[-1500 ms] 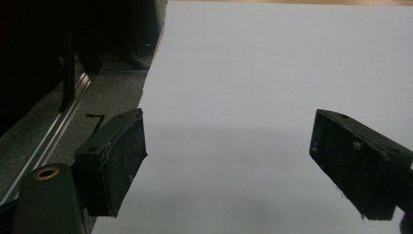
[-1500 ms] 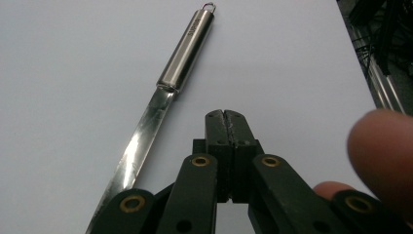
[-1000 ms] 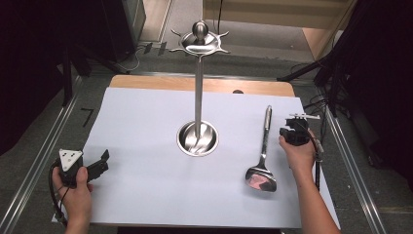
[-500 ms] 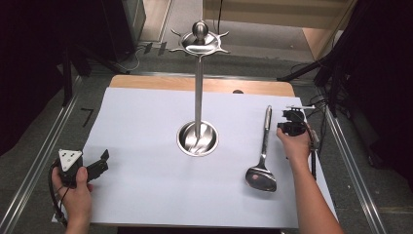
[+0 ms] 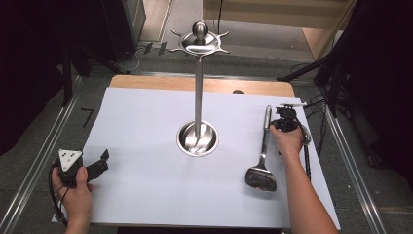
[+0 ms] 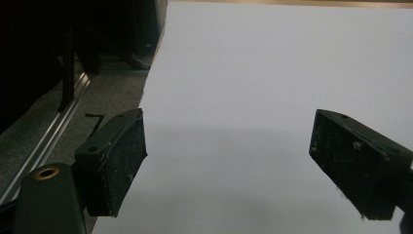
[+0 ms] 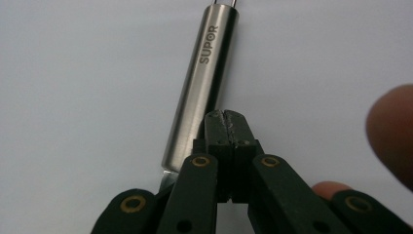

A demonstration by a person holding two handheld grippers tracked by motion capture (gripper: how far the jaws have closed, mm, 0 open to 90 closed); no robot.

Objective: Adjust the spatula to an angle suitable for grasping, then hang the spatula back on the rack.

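Observation:
A steel ladle point(image 5: 265, 141) lies on the white sheet right of centre, bowl toward me and handle pointing away. My right gripper point(image 5: 279, 120) hovers at the handle's far part, just to its right. In the right gripper view its jaws point(image 7: 227, 118) are pressed together with nothing between them, right beside the handle point(image 7: 204, 83) marked SUPOR. A tall steel utensil stand point(image 5: 197, 97) with a round base and hooks at the top rises mid-table. Over the sheet's near left corner my left gripper point(image 5: 102, 160) is held open; its pads point(image 6: 119, 161) stand wide apart over bare sheet.
The white sheet point(image 5: 146, 185) covers a wooden table point(image 5: 160, 83), whose wood shows along the far edge. Metal rails run along both sides of the table. Black cables point(image 5: 308, 161) trail beside the right forearm.
My right hand has moved away from me and slightly left, closing in on the ladle's handle. The left hand and the ladle have stayed put.

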